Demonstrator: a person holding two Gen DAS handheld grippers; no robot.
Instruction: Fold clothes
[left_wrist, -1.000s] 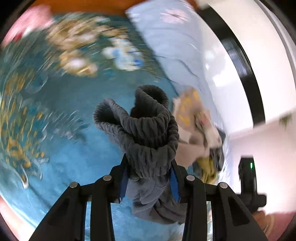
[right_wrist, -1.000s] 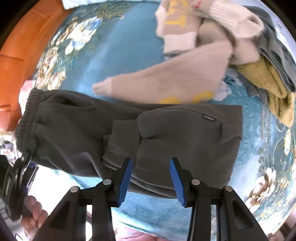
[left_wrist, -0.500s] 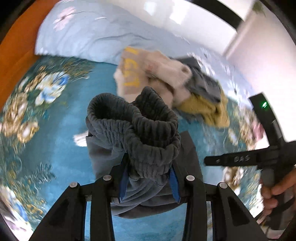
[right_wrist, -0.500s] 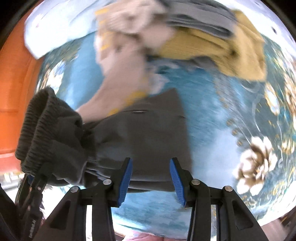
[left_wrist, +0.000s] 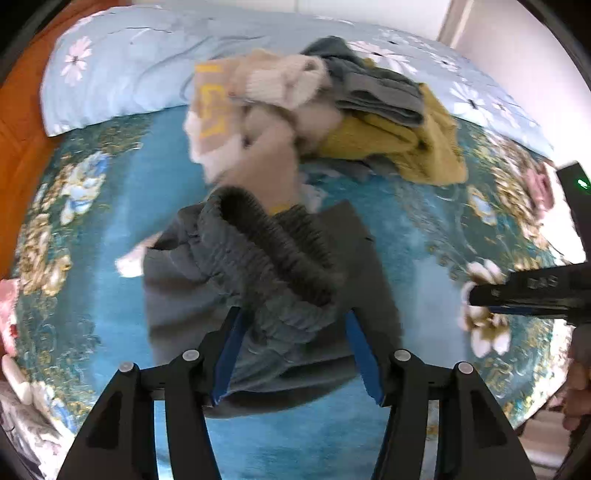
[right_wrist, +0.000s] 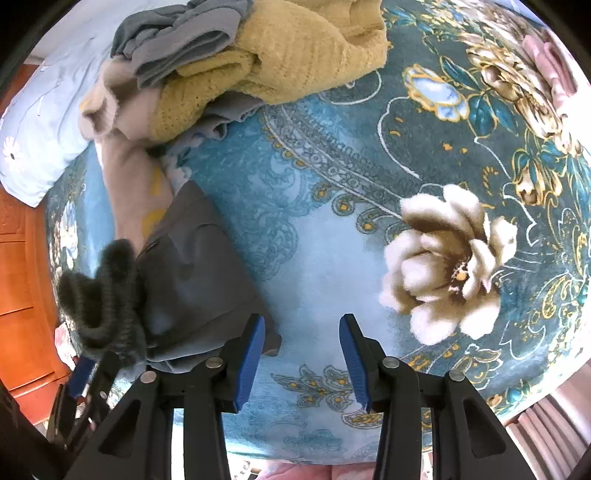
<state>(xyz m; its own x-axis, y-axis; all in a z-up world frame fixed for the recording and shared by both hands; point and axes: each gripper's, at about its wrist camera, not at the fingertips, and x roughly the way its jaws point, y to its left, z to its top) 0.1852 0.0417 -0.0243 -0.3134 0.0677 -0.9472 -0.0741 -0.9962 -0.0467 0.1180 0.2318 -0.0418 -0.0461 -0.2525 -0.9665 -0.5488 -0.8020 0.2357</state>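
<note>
The dark grey trousers (left_wrist: 258, 295) lie folded on the blue flowered bedspread (left_wrist: 424, 236), their ribbed elastic waistband (left_wrist: 280, 254) bunched up and raised between the blue pads of the left gripper (left_wrist: 293, 350); its jaws stand parted, with the waistband cloth filling the gap between them, and I cannot tell whether the pads are pressing on it; in the right wrist view the same trousers (right_wrist: 199, 273) sit at the lower left, the waistband (right_wrist: 107, 291) heaped above the left gripper's tip, blurred; the right gripper (right_wrist: 303, 354) hangs over bare bedspread (right_wrist: 332, 229) just beside the trousers' near corner, jaws wide apart and holding nothing; a large cream flower of the pattern lies just beyond its right finger; behind the trousers a heap of unfolded clothes rests on the bed: a beige sweater (left_wrist: 258, 122) with yellow lettering, one sleeve reaching down to touch the trousers, a grey garment (left_wrist: 376, 92) on top, and a mustard knit (left_wrist: 406, 140) beside it; a pale blue pillow (left_wrist: 122, 70) with flowers lies along the far edge; orange-brown wood (right_wrist: 18, 280) borders the bed at the left.
</note>
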